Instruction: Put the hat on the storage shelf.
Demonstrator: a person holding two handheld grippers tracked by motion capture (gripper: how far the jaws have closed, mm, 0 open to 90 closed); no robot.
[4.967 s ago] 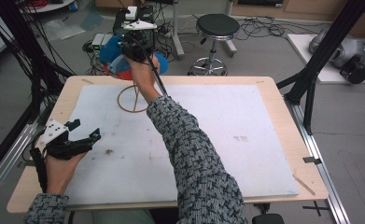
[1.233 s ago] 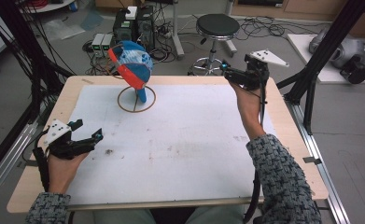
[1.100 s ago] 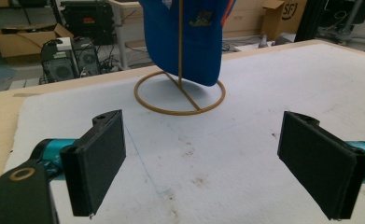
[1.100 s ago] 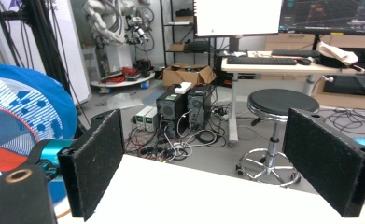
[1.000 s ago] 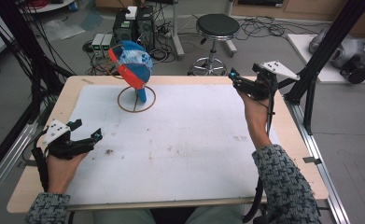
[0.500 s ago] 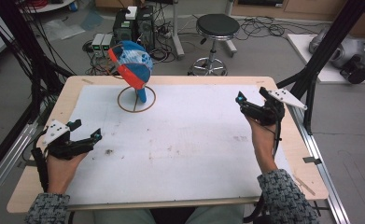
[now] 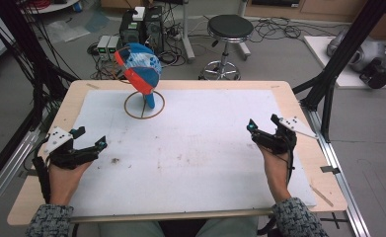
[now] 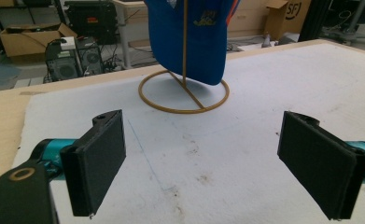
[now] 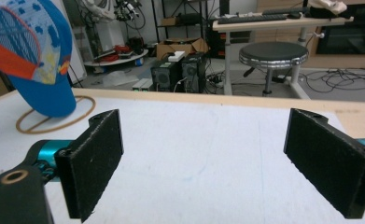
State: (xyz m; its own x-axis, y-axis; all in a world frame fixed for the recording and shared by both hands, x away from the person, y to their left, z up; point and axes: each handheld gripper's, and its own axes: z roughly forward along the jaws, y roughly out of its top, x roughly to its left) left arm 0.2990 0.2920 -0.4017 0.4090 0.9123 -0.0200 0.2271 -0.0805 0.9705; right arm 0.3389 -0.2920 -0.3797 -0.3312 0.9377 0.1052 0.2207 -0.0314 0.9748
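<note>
Now right claw (image 7: 261,129) lowered, cap (image 7: 138,67) hung

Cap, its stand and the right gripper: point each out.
cap (image 7: 137,69), high view, on the blue and orange crown.
stand (image 8: 184,100), left gripper view, on the ring base's crossbar.
right gripper (image 7: 264,124), high view, midway between its fingertips.

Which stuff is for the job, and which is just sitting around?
For the job:
cap
stand
left gripper
right gripper

Just sitting around:
stool
computer boxes
cardboard box
</note>
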